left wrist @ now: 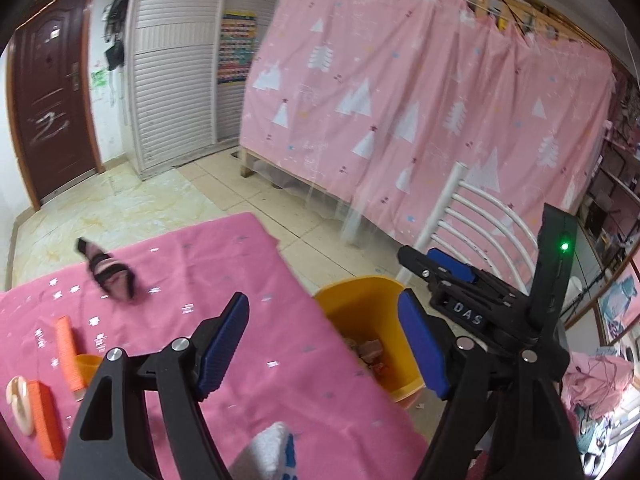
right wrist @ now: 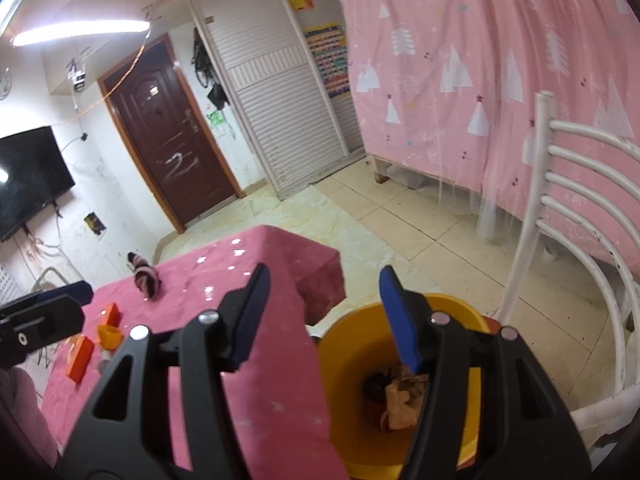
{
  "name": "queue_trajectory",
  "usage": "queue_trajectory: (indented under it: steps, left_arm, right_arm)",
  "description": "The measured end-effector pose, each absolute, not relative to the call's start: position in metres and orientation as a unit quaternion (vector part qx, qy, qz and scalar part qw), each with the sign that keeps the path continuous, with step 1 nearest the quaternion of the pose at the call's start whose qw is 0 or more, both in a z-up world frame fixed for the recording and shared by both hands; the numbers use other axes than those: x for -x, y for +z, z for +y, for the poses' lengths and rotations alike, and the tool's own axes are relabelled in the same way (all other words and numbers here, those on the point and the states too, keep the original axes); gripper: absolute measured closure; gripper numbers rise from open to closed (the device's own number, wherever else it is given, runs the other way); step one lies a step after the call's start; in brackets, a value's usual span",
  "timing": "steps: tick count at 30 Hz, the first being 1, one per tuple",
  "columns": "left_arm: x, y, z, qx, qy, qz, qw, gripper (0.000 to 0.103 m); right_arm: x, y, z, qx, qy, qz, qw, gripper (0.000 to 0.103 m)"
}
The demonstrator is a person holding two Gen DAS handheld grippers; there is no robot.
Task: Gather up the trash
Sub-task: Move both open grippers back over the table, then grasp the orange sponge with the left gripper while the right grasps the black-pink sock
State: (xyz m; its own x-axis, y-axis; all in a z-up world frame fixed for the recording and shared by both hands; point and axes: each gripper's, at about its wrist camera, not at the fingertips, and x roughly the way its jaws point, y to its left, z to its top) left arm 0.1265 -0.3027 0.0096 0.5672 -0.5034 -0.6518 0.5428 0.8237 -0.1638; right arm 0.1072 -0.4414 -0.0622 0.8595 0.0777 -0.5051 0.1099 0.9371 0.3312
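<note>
A yellow bin point(left wrist: 362, 316) point(right wrist: 352, 360) stands on the floor at the right edge of the pink-clothed table point(left wrist: 192, 280) point(right wrist: 248, 384). Crumpled trash point(right wrist: 400, 396) point(left wrist: 370, 350) lies in its bottom. My left gripper point(left wrist: 324, 340) is open and empty over the table's right edge. My right gripper point(right wrist: 324, 312) point(left wrist: 436, 264) is open and empty above the bin's left rim. A pink and black striped wrapper point(left wrist: 110, 272) point(right wrist: 145, 276) lies on the far part of the table. A white packet point(left wrist: 272, 452) lies under my left gripper.
Orange blocks point(left wrist: 45, 420) point(right wrist: 80, 358), an orange cylinder point(left wrist: 68, 354), a small orange cup point(left wrist: 88, 364) point(right wrist: 109, 336) and a cream ring point(left wrist: 18, 404) lie at the table's left. A white chair point(right wrist: 580, 264) point(left wrist: 472, 216) stands right of the bin. A pink curtain point(left wrist: 400, 100) hangs behind.
</note>
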Motion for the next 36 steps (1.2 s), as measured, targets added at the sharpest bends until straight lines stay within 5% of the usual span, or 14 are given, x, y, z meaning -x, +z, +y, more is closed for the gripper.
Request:
queue_trajectory:
  steps: [19,36]
  left_arm:
    - [-0.153,-0.015,-0.112,0.002,-0.112,0.37,0.922,0.034]
    - [-0.152,-0.066,-0.059,0.022,-0.082,0.438,0.895,0.034]
  right_arm:
    - [-0.189,-0.039,-0.282,-0.086,0.132,0.308,0.938,0.042]
    - [-0.269,-0.053,-0.187,-0.007,0.193,0.381,0.904,0.042]
